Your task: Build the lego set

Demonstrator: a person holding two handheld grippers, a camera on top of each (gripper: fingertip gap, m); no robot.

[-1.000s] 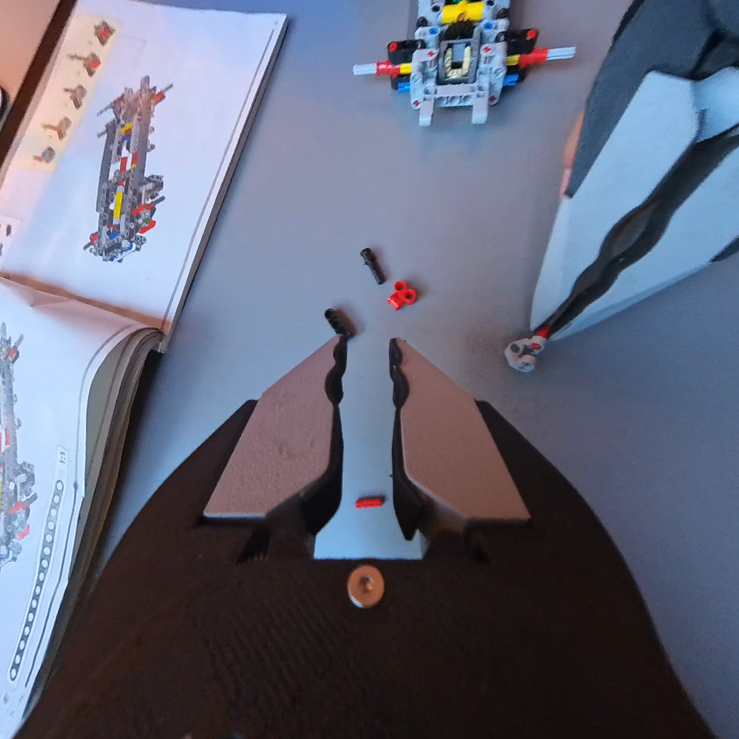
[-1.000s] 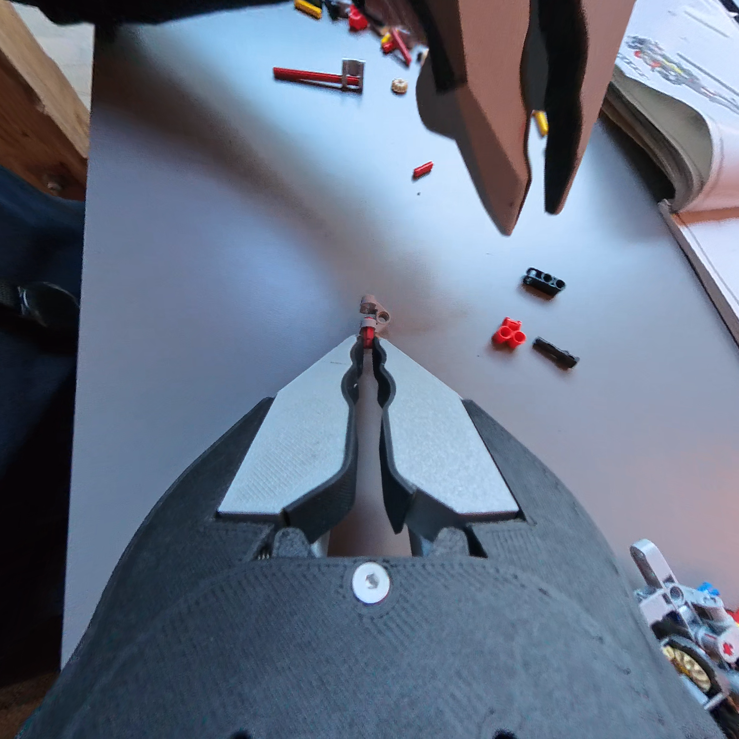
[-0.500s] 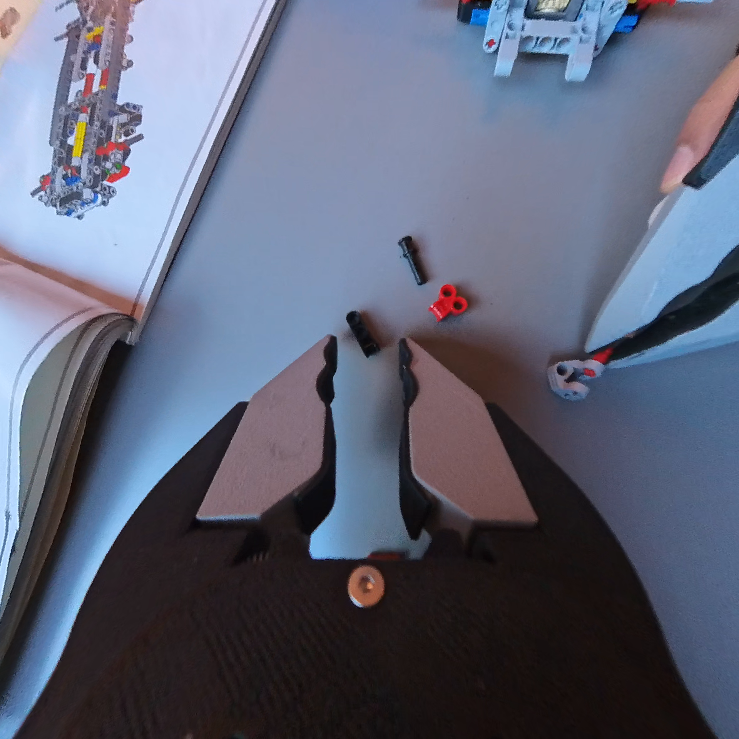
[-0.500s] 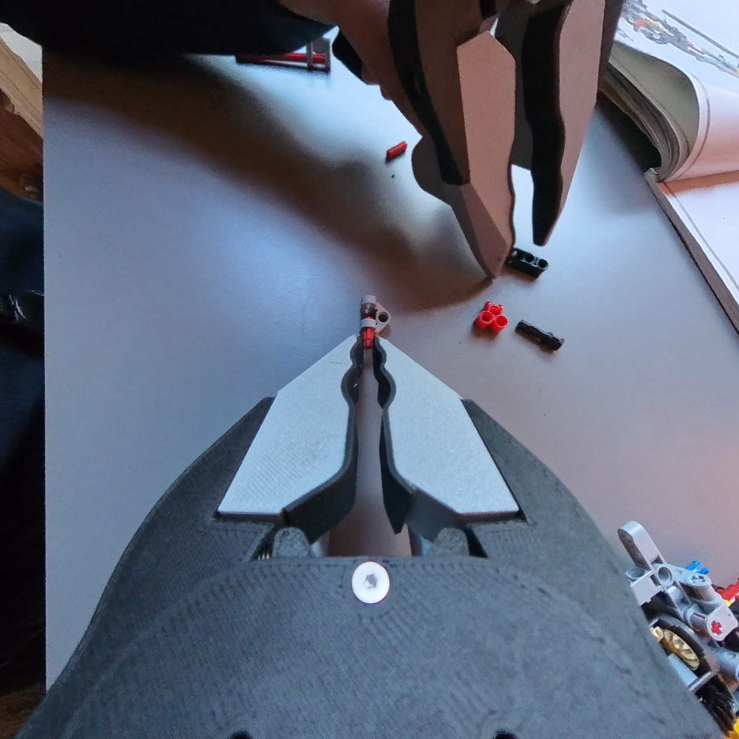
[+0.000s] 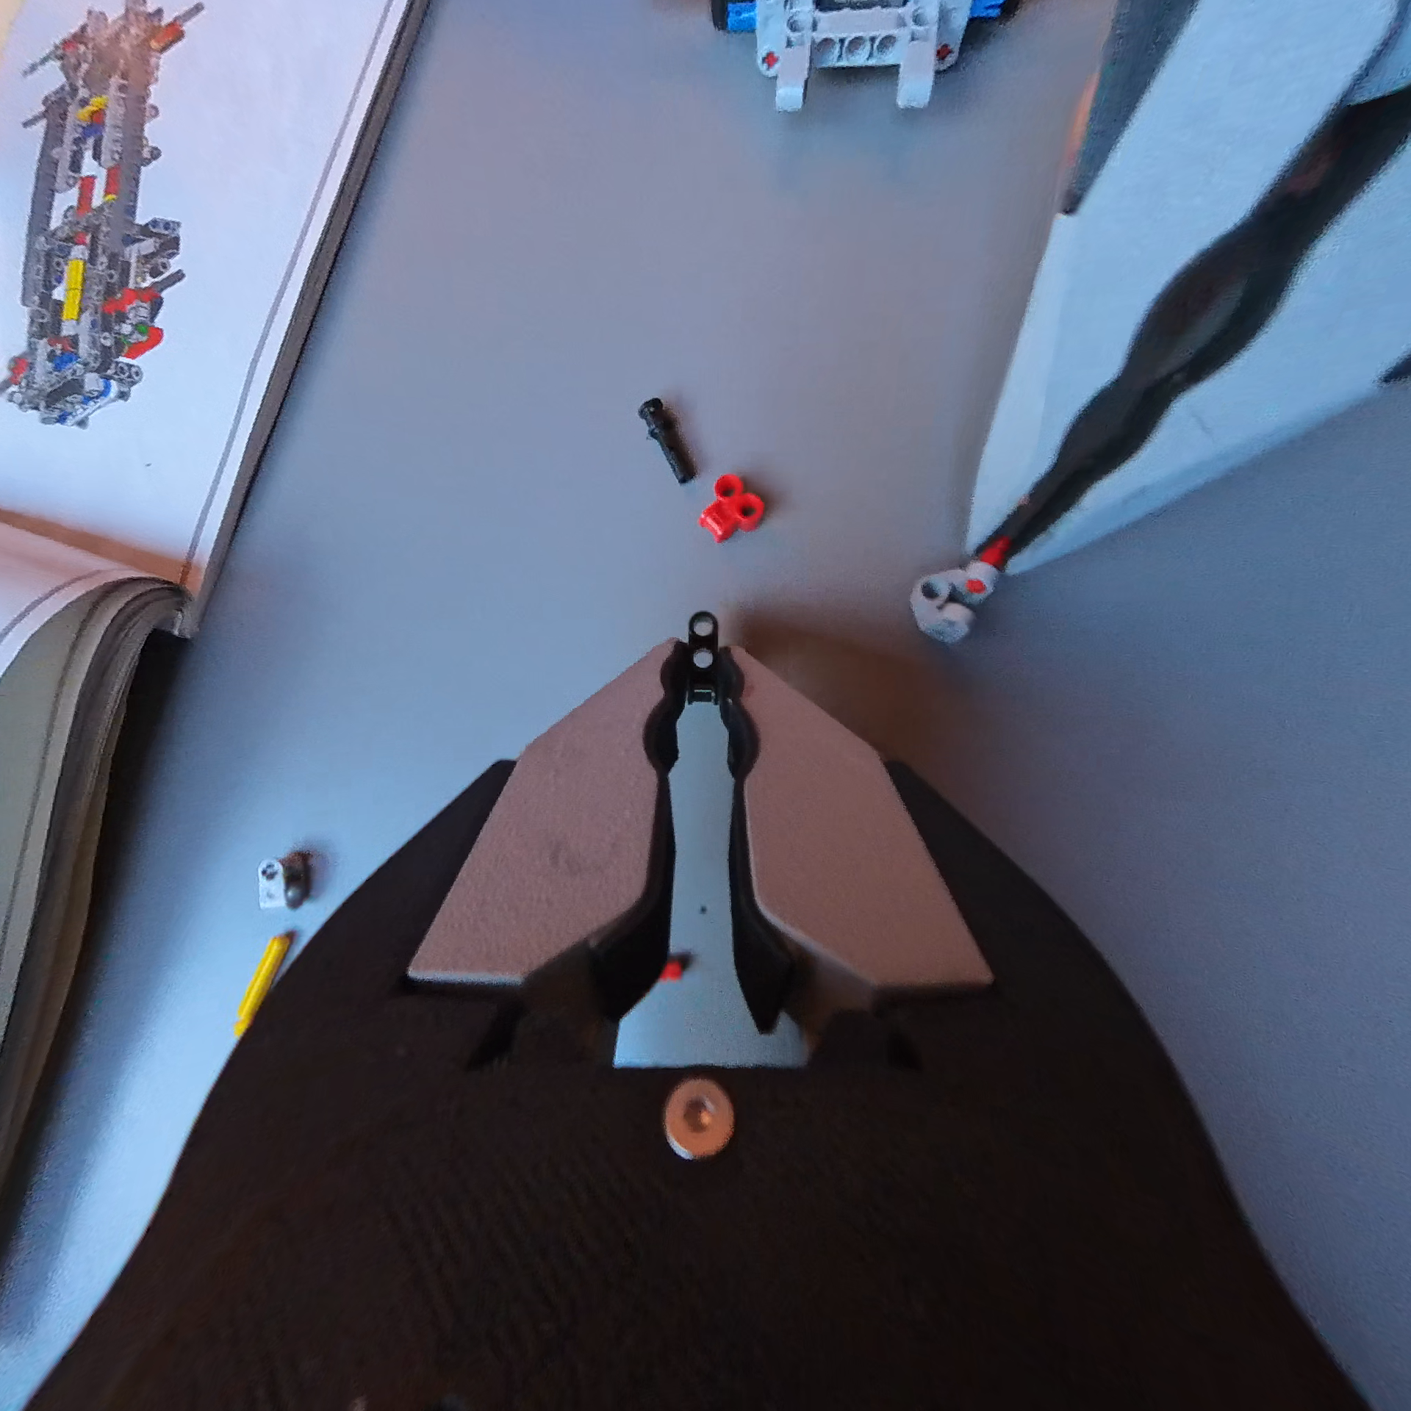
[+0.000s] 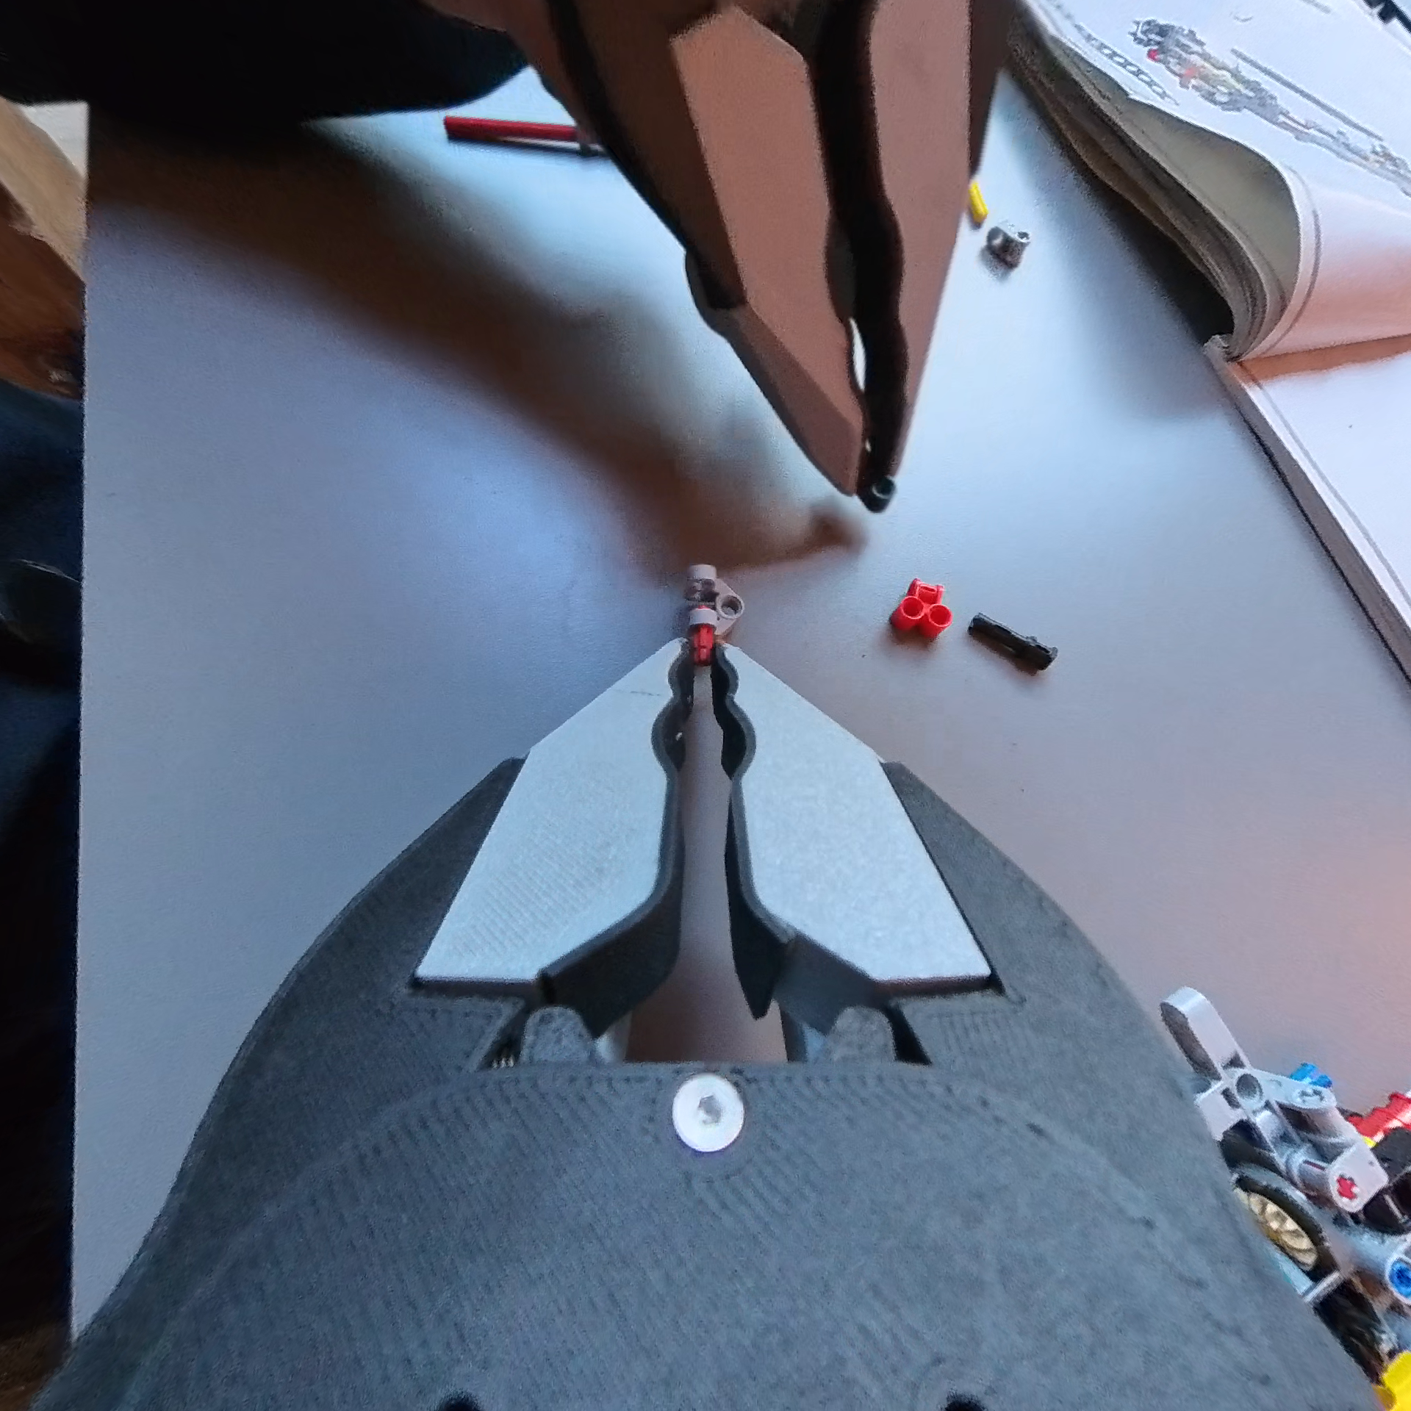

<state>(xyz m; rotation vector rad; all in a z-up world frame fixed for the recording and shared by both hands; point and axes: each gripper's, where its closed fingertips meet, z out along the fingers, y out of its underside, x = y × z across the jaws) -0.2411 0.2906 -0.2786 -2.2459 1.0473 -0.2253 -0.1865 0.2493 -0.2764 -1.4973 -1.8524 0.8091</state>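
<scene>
Left hand-held gripper (image 5: 701, 663) now clamps black two-hole connector (image 5: 702, 645), lifted off table (image 5: 496, 382).

Open instruction booklet (image 5: 191, 229) left; partly built brick model (image 5: 847, 46) ahead

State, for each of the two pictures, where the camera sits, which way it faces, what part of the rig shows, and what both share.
Left wrist view: on the left gripper, looking down its brown fingers at the grey table; it pinches a black piece.
Right wrist view: on the right gripper, facing along grey fingers; it grips a red pin carrying a grey piece.
Shared: red connector, black pin, open booklet, each other's gripper.
</scene>
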